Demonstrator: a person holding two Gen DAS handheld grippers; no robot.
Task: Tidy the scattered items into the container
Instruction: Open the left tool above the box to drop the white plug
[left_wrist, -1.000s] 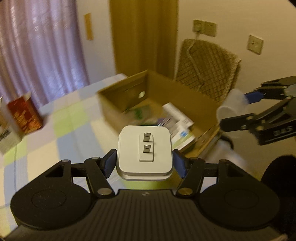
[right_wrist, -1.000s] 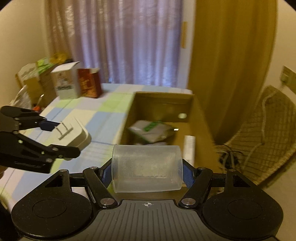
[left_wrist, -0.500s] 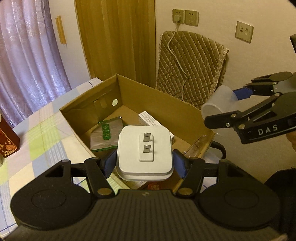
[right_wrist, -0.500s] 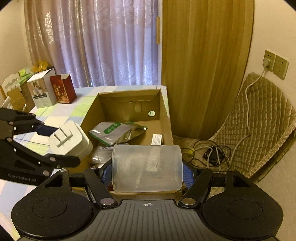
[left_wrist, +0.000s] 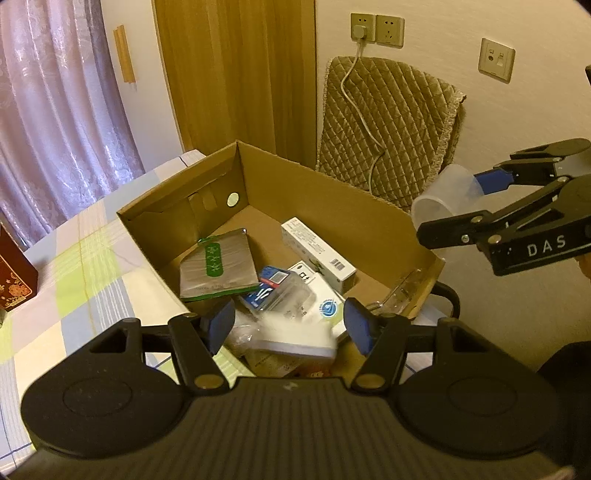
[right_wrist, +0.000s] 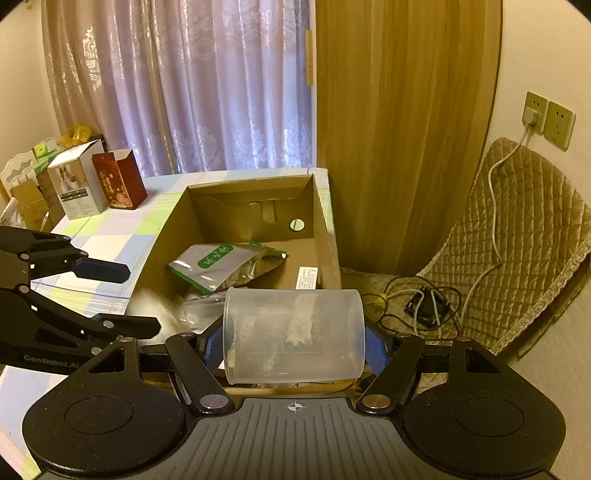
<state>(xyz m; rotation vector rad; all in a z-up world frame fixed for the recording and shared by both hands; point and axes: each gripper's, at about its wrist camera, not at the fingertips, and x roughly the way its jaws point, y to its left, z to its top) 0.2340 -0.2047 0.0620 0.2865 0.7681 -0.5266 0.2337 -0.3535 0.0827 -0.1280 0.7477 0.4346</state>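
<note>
Change since half a second ago — the left gripper (left_wrist: 288, 326) no longer clamps the white plug adapter (left_wrist: 291, 338); its blue pads (left_wrist: 218, 325) stand spread apart, and the adapter shows as a motion-blurred white block just below and between them, over the near end of the cardboard box (left_wrist: 332, 206).

Left gripper: held above the box's near edge, tilted down into it, jaws wide, nothing between them.

Right gripper (right_wrist: 293, 347): unchanged, closed on the clear measuring cup (right_wrist: 293, 336), which lies sideways between the pads; held at the box's near right corner, level with the left gripper.

Box contents: silver pouch with green label (left_wrist: 218, 264), long white carton (left_wrist: 317, 249), blue-and-clear blister pack (left_wrist: 275, 291), white packet (left_wrist: 325, 299).

Box location: on the checked tablecloth (left_wrist: 74, 280), at the table's corner.

Background: red carton (right_wrist: 118, 179) and white carton (right_wrist: 75, 184) — well apart from the box.
</note>
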